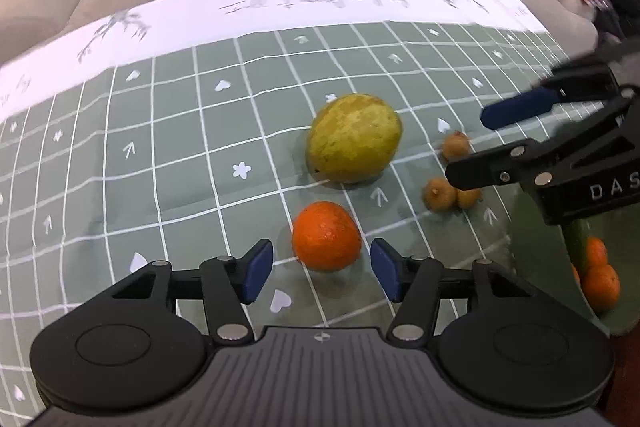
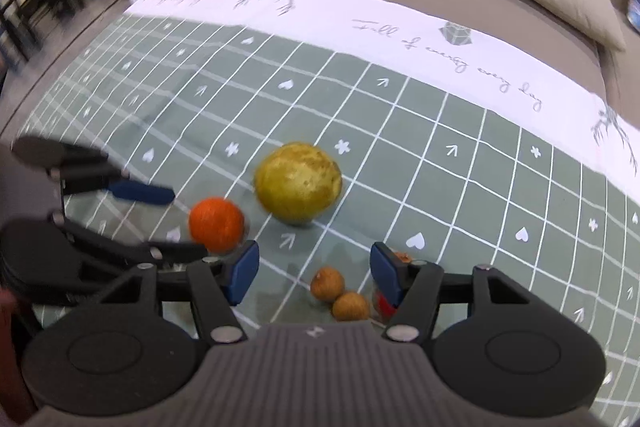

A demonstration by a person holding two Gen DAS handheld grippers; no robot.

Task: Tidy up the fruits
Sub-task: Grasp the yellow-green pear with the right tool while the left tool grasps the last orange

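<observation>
on the counter (image 1: 168, 131) | orange (image 1: 326, 235) just ahead between left tongs (image 1: 322, 273), wide, empty | right tongs (image 2: 314, 273) wide over small brown fruits (image 2: 340, 293)

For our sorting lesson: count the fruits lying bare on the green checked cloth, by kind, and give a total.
Large yellow-green fruit: 1
Orange: 1
Small brown fruits: 3
Total: 5
Left out: the oranges at the right edge of the left wrist view; what they lie in is unclear.

left gripper (image 1: 322, 269): black linkage, blue fingers (image 1: 258, 269), silver screws | right gripper (image 2: 314, 273): same, ribbed grey body
</observation>
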